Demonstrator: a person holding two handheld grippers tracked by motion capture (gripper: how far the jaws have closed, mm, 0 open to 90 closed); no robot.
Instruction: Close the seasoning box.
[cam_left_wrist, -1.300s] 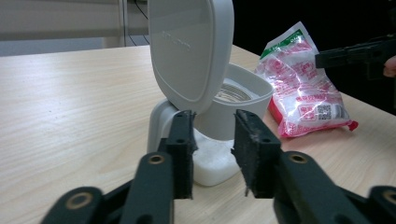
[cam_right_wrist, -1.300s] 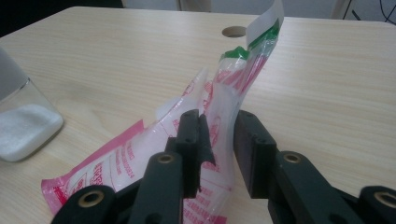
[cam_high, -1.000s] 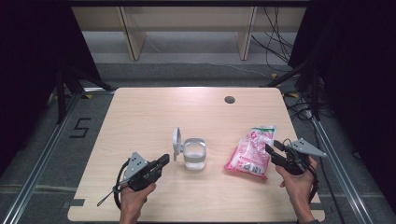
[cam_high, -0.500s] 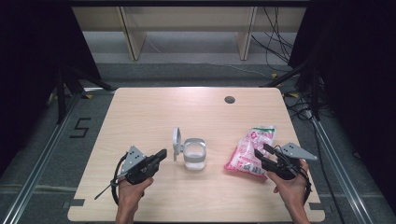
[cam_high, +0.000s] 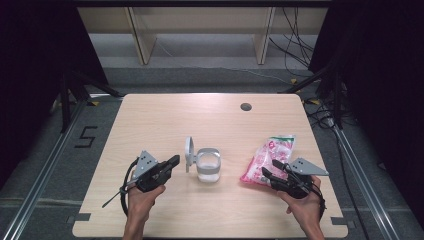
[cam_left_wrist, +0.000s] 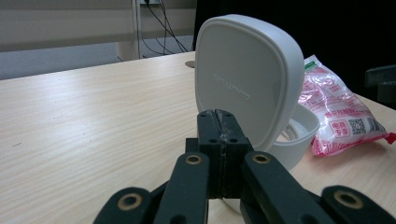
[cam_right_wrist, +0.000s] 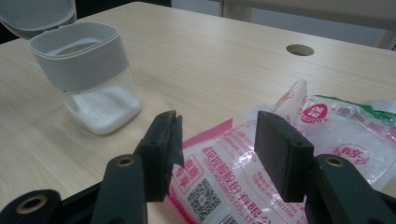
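A clear container (cam_high: 208, 166) with a grey collar and a little white powder in it stands mid-table, its white lid (cam_high: 189, 153) hinged open and upright on its left. A pink bag (cam_high: 270, 156) of white granules lies flat to its right. My left gripper (cam_high: 174, 160) is shut and empty, pointing at the lid (cam_left_wrist: 245, 79) from just short of it, jaw tips (cam_left_wrist: 218, 122) pressed together. My right gripper (cam_high: 269, 168) is open at the bag's near end; its jaws have just been opening. They (cam_right_wrist: 219, 140) straddle the bag's corner (cam_right_wrist: 299, 135) without pressing on it.
A round cable hole (cam_high: 245, 106) sits in the wooden table (cam_high: 150, 120) near the far edge. Beyond the table stand shelf legs and floor cables. The other gripper (cam_left_wrist: 380, 84) shows dark at the right edge of the left gripper view.
My right gripper has slid left along the bag's near end and its jaws stand wider apart. The left gripper stays shut in about the same place.
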